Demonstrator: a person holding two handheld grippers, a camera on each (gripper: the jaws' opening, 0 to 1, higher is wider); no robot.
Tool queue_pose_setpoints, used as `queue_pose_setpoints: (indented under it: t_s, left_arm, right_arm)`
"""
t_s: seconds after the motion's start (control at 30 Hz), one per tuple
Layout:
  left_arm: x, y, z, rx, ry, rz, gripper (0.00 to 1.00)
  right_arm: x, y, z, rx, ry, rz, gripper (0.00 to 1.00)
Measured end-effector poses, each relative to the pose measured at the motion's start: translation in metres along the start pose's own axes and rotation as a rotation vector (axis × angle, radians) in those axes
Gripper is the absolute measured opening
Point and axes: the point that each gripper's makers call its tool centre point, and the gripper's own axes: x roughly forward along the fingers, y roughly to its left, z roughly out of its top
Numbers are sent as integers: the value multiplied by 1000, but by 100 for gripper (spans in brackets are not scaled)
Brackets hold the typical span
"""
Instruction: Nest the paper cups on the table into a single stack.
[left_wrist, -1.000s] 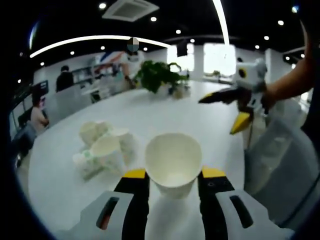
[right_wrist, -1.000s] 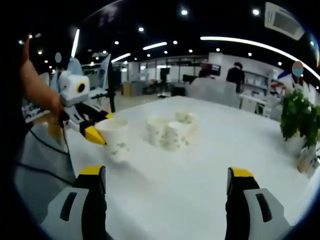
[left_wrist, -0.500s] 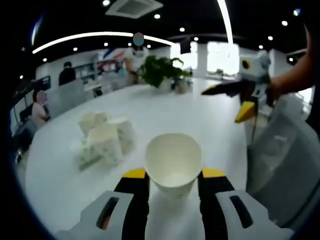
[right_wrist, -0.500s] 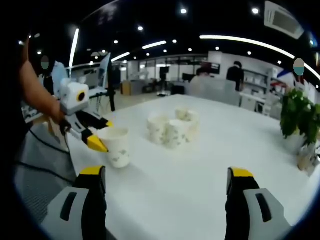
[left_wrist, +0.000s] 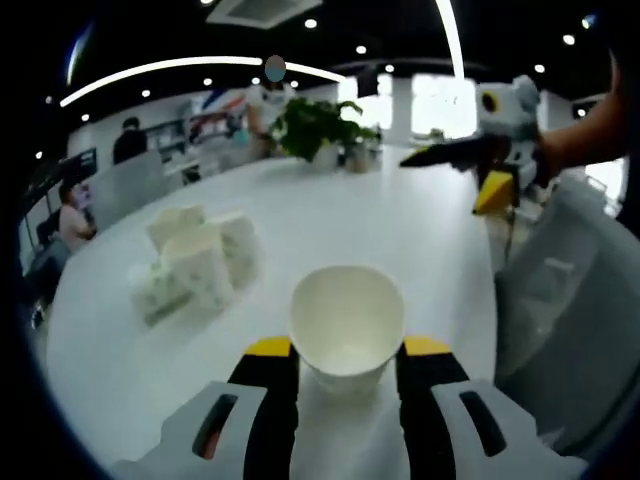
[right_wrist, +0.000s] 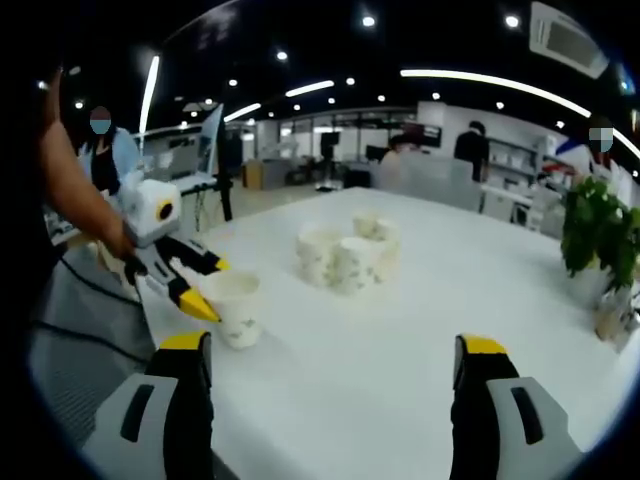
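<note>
The left gripper (left_wrist: 346, 350) has its fingers closed on a paper cup (left_wrist: 346, 322), mouth up, near the desk's (right_wrist: 400, 340) edge. The right gripper (right_wrist: 333, 352) hangs over the desk, fingers spread wide and holding nothing. A cluster of cups (right_wrist: 346, 255) stands toward the desk's middle; a potted plant (right_wrist: 597, 240) sits at its far edge.

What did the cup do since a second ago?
The left gripper lowered its paper cup from above the white table to the surface near the edge, jaws still shut on it. The right gripper stayed open and empty. The cluster of cups did not move.
</note>
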Motion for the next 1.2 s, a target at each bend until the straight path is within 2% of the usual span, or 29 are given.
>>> queue_pose_setpoints:
  t_s: [0.33,0.5,0.7,1.0,1.1,1.2]
  left_arm:
    - [0,-2,-6,25,29,-8,40]
    - [-5,-1,-4,6,23,-16,58]
    - [-20,4,15,-64,-60,-14,83]
    - [-50,34,28,-90,-97,65,92]
    - [-60,39,31,-118,-109,75,99]
    - [-68,46,32,-131,-120,103,98]
  right_arm:
    - [0,0,2,-5,0,2,99]
    - [1,1,3,-6,-1,5,99]
    - [3,0,5,-8,-2,8,100]
    - [5,-2,12,-16,-15,18,100]
    - [6,-5,17,-17,-24,11,100]
    - [6,-9,19,-17,-32,1,100]
